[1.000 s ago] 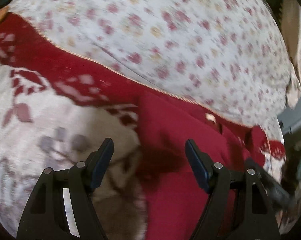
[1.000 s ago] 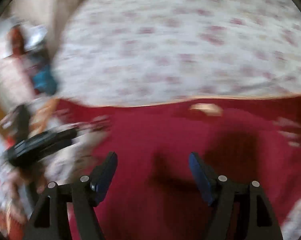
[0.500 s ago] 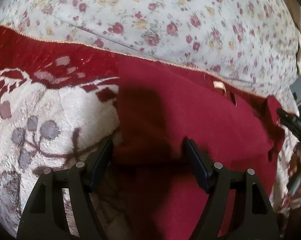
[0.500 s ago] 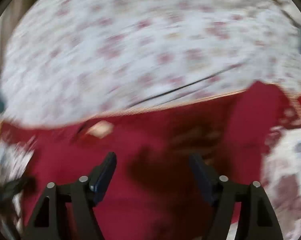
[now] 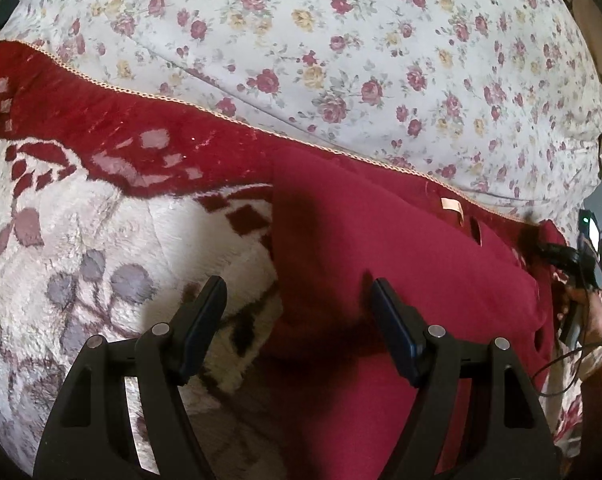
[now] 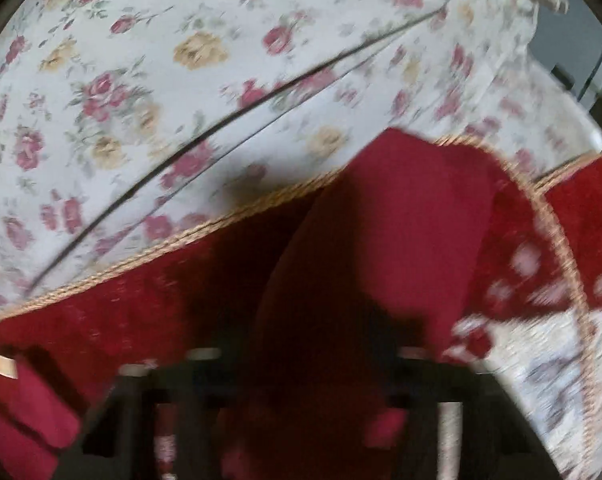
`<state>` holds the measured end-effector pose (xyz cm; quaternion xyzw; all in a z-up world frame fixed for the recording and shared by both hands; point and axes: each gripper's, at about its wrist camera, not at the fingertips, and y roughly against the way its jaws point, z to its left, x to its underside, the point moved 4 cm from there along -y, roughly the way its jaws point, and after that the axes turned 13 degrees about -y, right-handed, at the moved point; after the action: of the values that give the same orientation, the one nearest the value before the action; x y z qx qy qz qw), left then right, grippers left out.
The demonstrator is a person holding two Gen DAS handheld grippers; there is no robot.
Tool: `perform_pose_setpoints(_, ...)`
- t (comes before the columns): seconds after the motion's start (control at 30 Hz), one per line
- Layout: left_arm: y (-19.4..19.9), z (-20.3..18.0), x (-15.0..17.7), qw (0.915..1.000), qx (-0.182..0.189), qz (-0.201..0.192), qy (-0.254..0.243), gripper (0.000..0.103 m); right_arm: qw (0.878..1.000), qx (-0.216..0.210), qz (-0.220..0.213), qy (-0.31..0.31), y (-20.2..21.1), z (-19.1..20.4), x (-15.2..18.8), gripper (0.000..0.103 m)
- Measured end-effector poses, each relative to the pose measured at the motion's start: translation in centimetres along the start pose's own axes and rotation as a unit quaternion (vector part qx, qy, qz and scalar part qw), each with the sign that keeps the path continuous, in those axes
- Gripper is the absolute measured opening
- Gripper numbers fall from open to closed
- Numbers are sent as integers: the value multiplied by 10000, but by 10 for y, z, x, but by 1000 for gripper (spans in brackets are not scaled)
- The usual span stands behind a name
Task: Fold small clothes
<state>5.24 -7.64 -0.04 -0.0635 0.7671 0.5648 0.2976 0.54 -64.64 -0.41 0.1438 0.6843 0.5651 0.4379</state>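
**A:** Left gripper [image 5: 296,284]: jaws wide apart, nothing between the pads. It hangs over the left edge of the red garment [image 5: 381,240]. One finger is over the plush blanket [image 5: 101,220], the other over the red cloth.

**B:** Where does the garment lie?

**A:** Flat on the blanket, just below its gold cord trim [image 5: 181,102], with the floral sheet [image 5: 341,40] beyond. The long axis runs side to side, roughly along the trim. The tan label [image 5: 452,205] is near the far edge, towards the right end.

**B:** Right gripper [image 6: 309,356]?

**A:** At the opposite end. Its jaws have just been closing and red cloth sits between them. That view is smeared, so I can't tell whether the pads actually bite.

**B:** So what does the next move turn on?

**A:** The left edge runs straight away from the left gripper, right down the gap between its fingers. I'd say the left hand is the nearer one for that end. It would need to drop and shift slightly right so that both pads take cloth and not blanket pile.

**B:** Risk?

**A:** Probably pinching blanket along with the garment. One end lifting alone would skew the fold.
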Motion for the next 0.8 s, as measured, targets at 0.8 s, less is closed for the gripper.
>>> perform_pose_setpoints(0.8, 44, 22, -14, 9841, 1205, -977, 865, 74, 8802, -3483, 168, 3220, 183, 208, 261, 6)
